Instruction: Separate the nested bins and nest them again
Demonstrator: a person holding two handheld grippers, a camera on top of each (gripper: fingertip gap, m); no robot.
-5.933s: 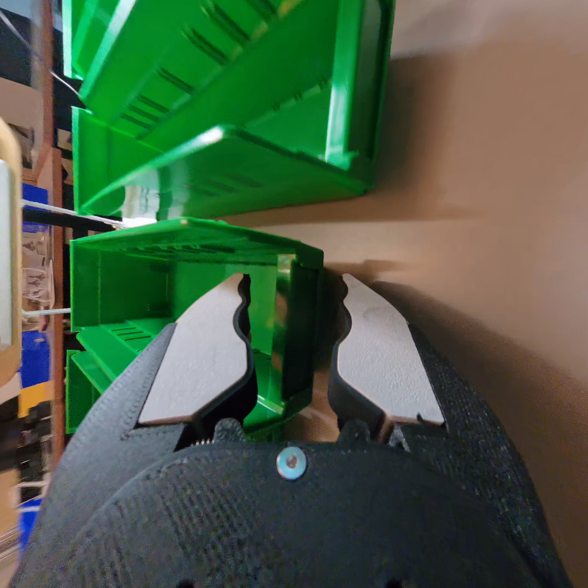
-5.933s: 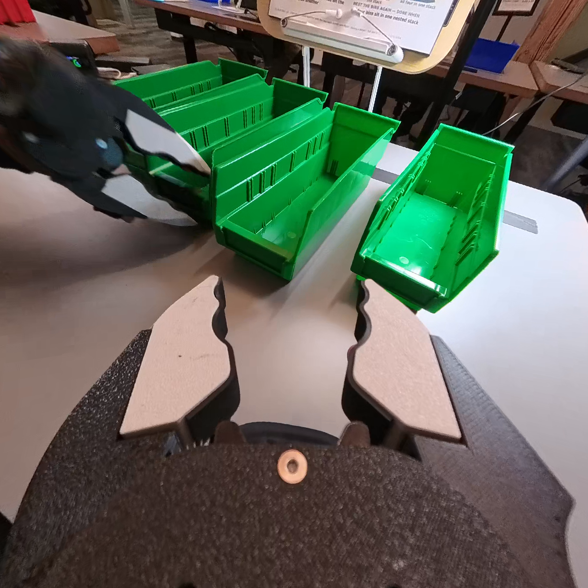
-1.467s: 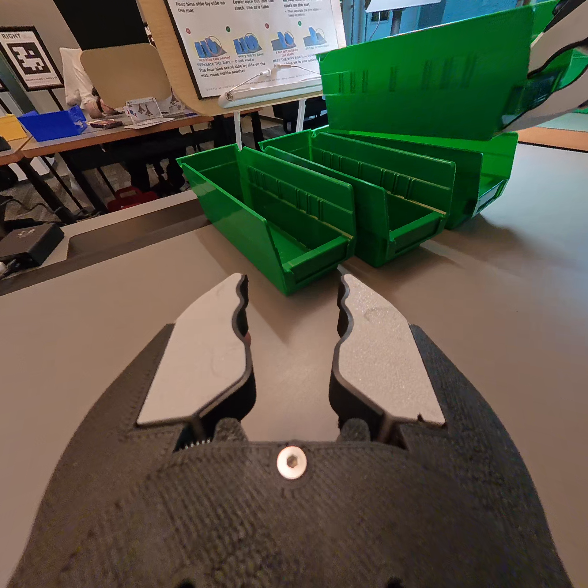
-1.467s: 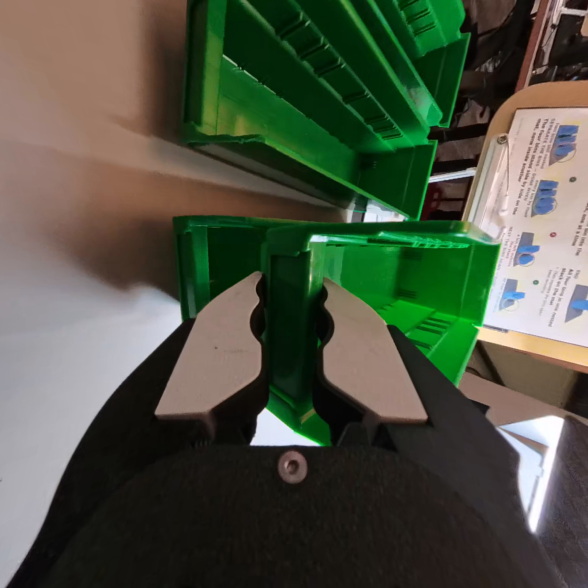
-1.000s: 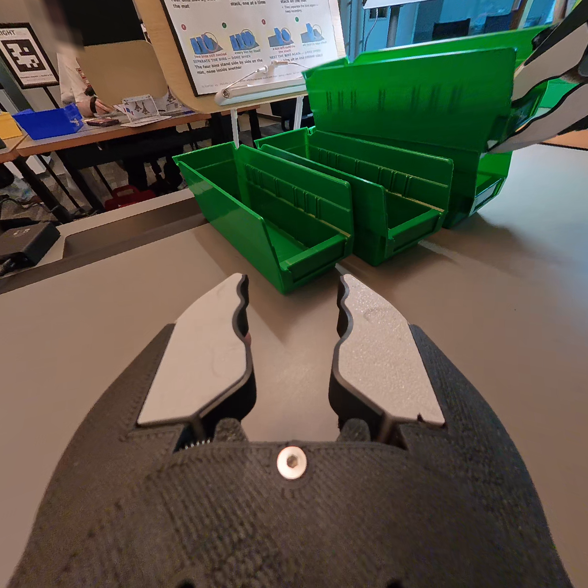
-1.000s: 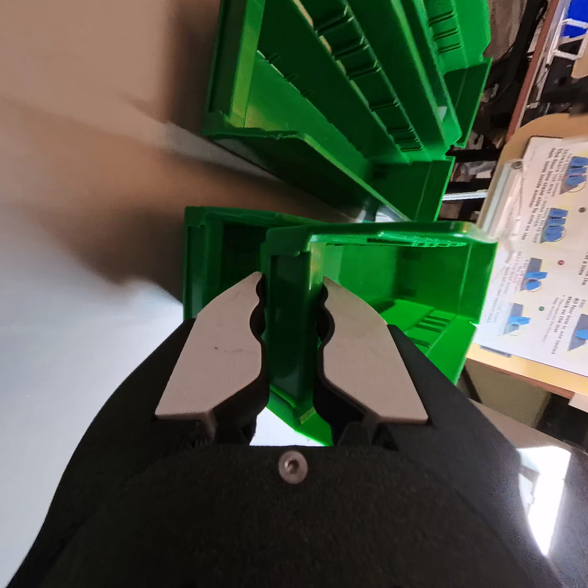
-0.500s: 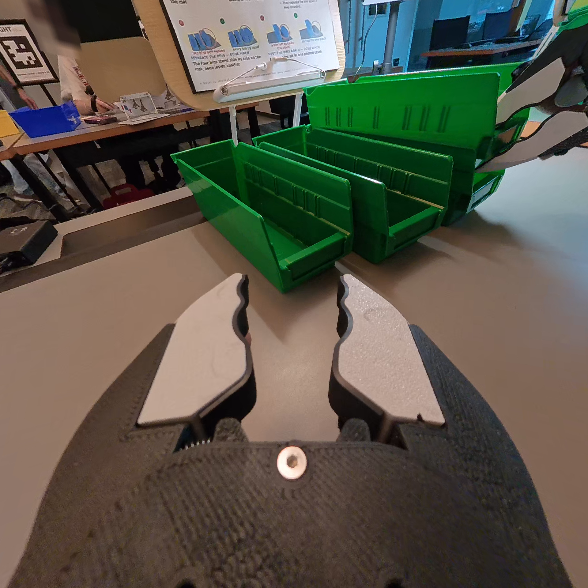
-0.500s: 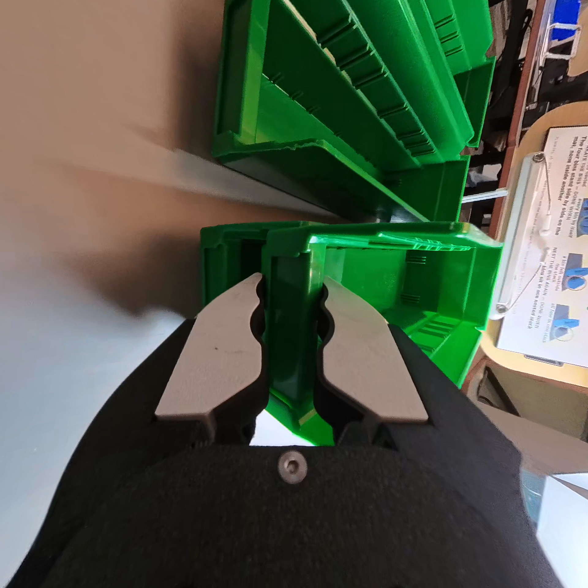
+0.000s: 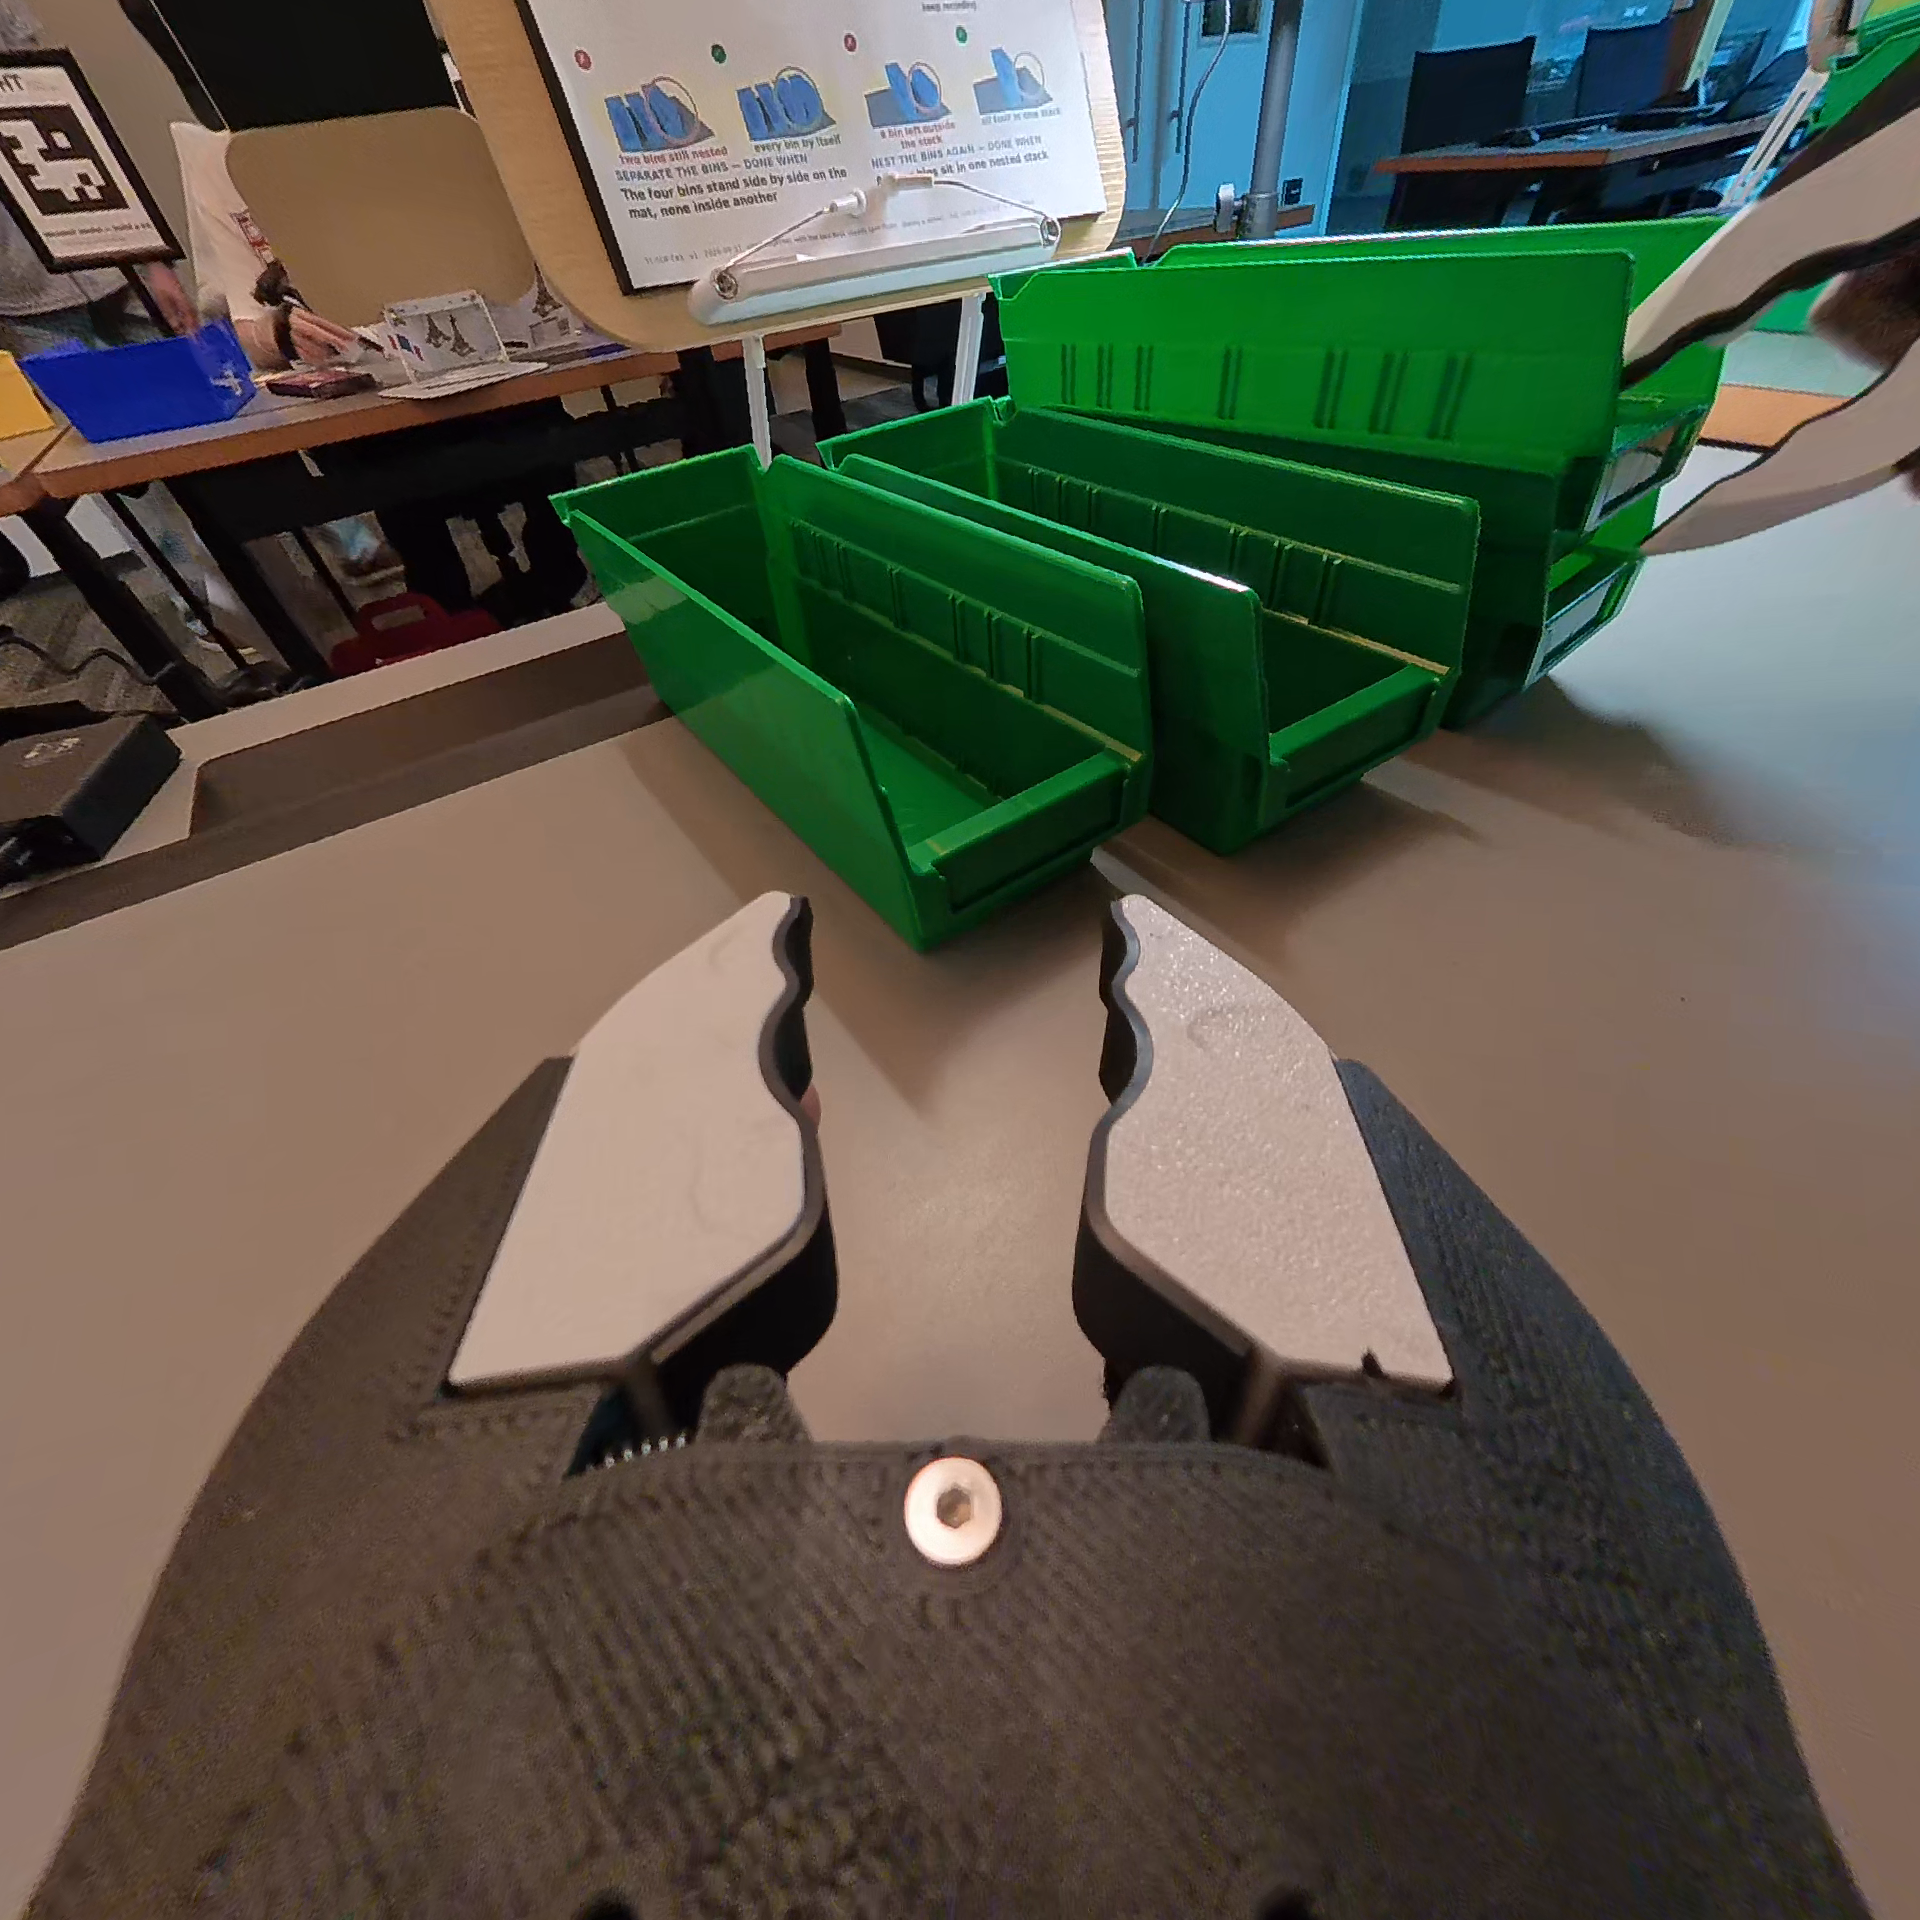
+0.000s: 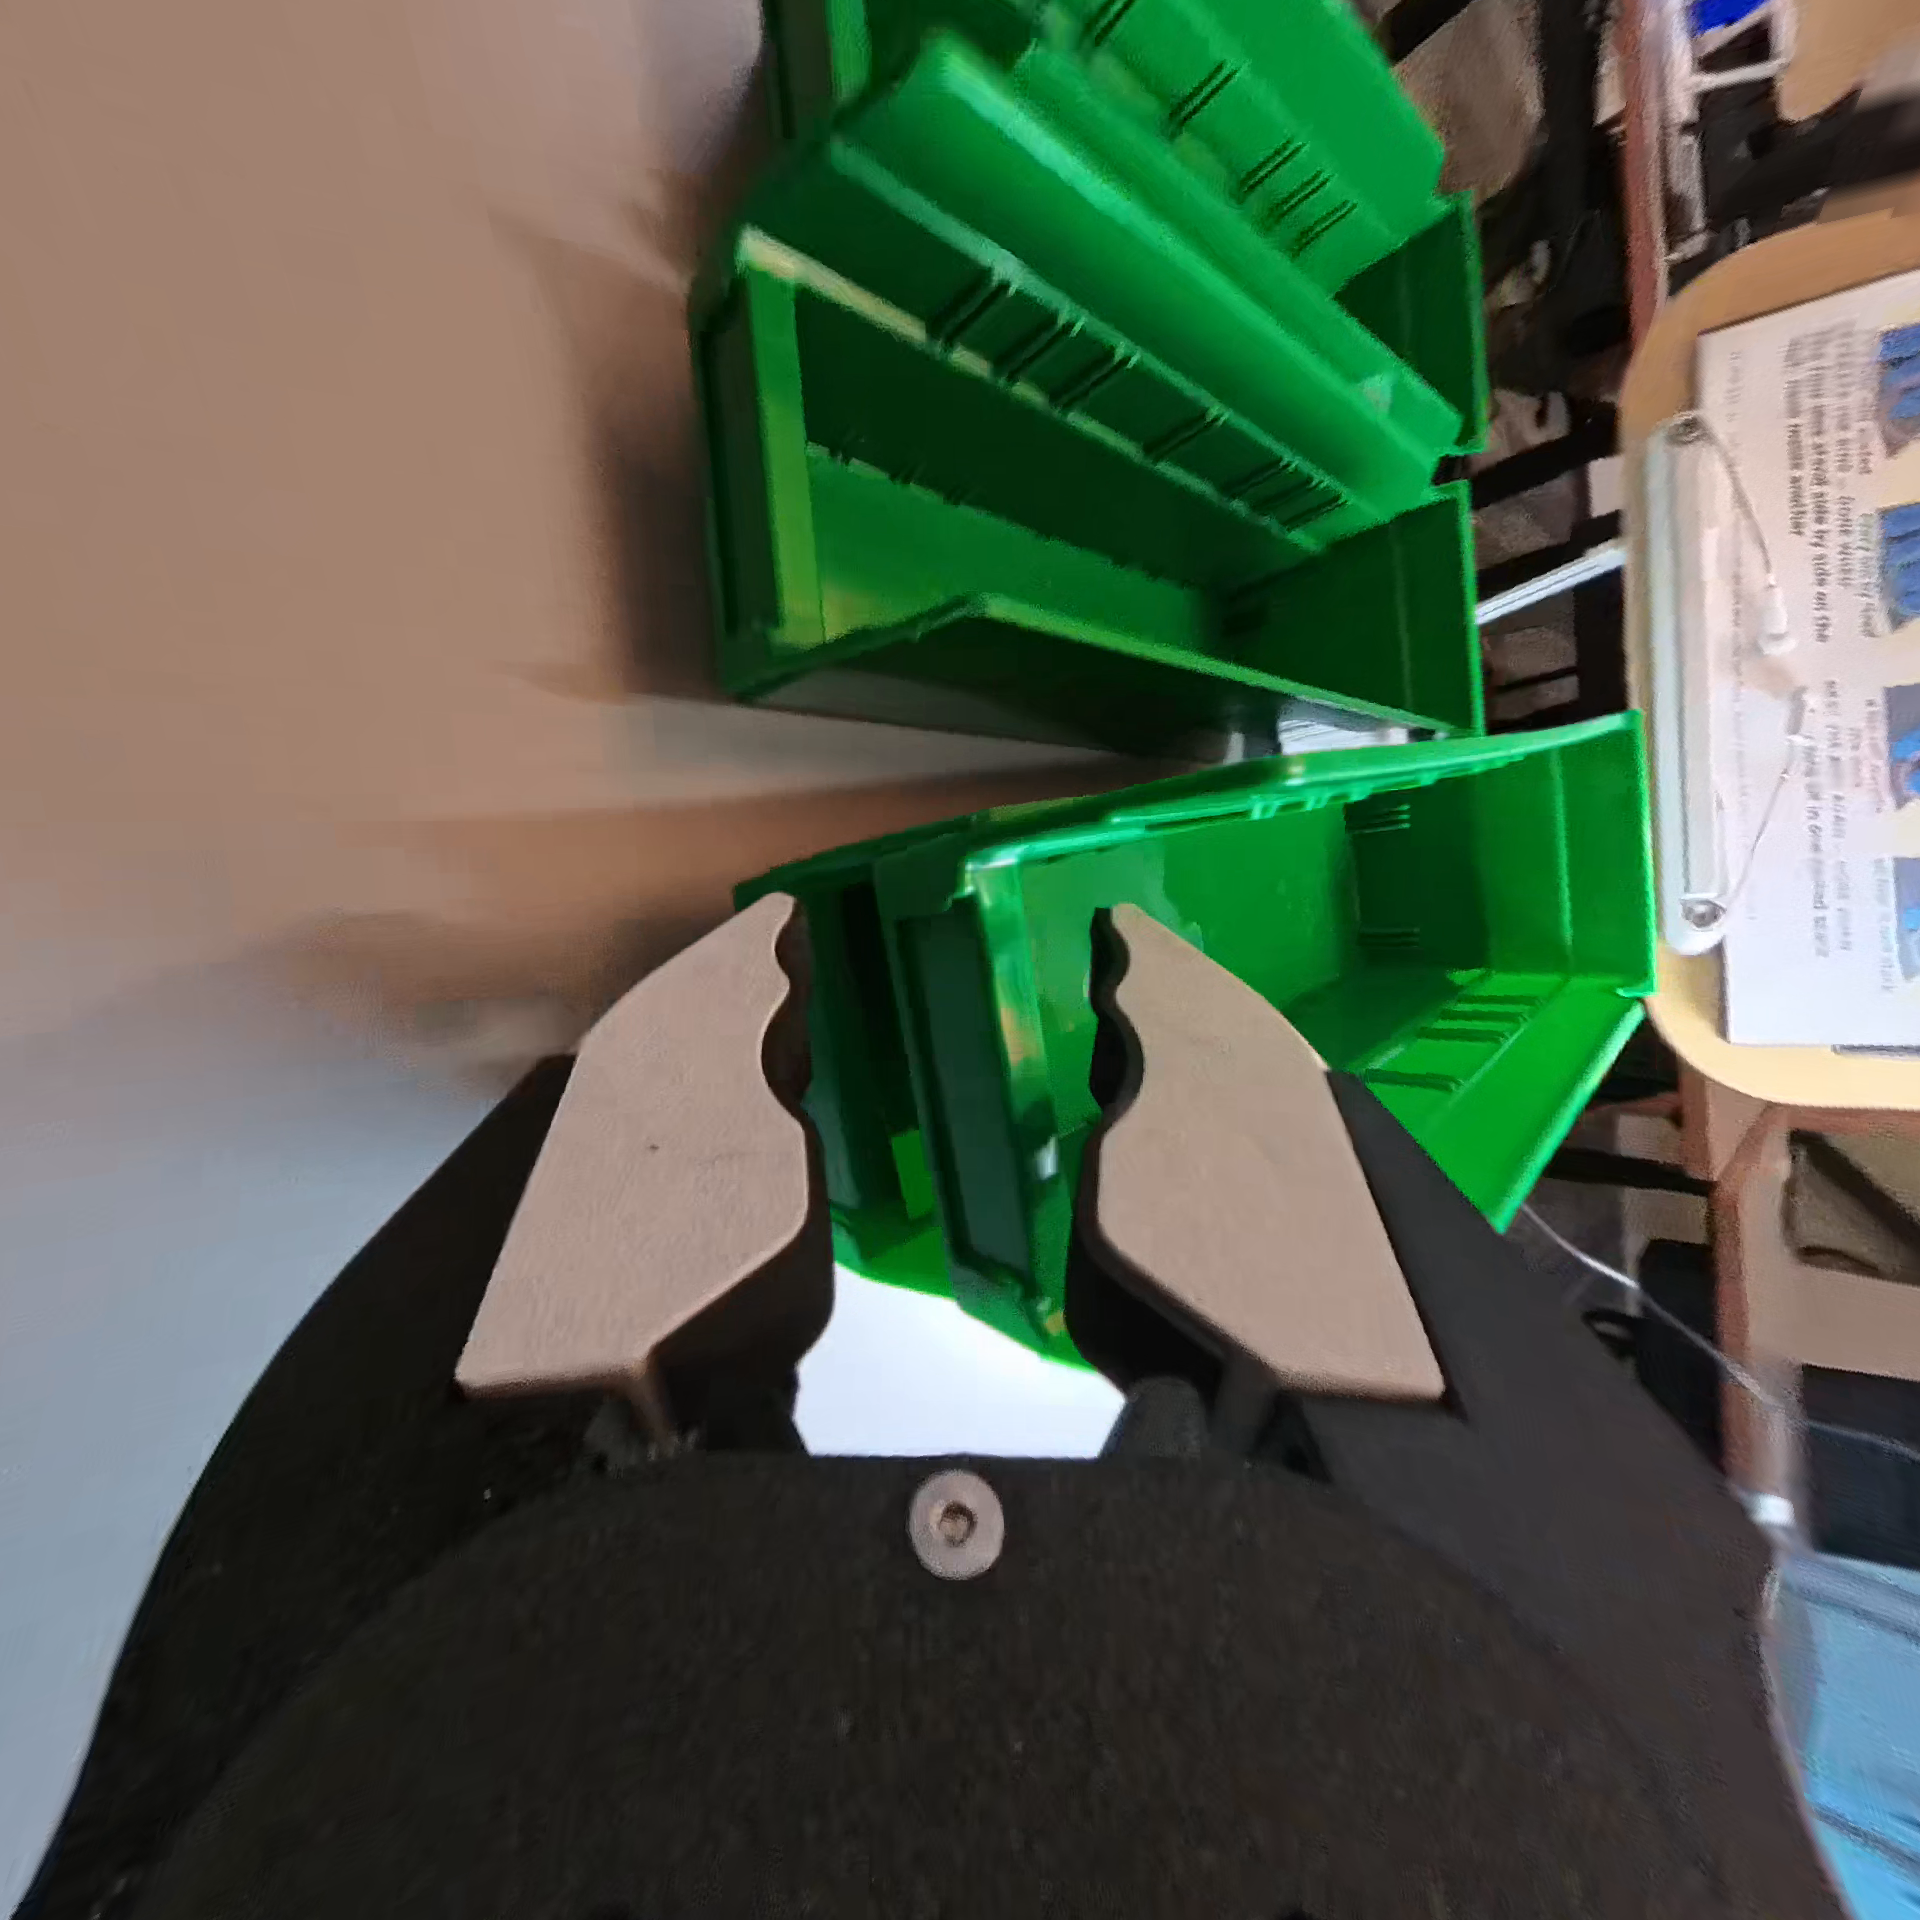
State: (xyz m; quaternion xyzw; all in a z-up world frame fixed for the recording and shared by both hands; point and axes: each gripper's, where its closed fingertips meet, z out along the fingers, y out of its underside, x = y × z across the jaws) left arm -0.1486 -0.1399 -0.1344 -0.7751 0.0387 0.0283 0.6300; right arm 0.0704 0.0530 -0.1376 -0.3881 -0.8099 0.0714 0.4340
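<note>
We stand at a big grey bench with four green bins on it. On the left side, two single bins sit side by side, touching: the left bin and the middle bin. On the right there is a small stack: the top bin sits in the bottom bin. The top bin looks a bit tilted, so it may not be all the way down yet.

We think we are at the step where the bins go back inside each other. One bin is in, and two are left to do.

Our right tool is spread wide around the front ends of the stack. Its fingers do not seem to squeeze anything now. It looks like it is letting go of the top bin. In the left view we see it at the front end of the stack.

Our left tool is partly spread and holds nothing. It hangs over the bare bench, near the front of the left bin.

Next, we should pick up one of the single bins by its front wall. Then we lift it, line it up with the stack and lower it in straight.
</note>
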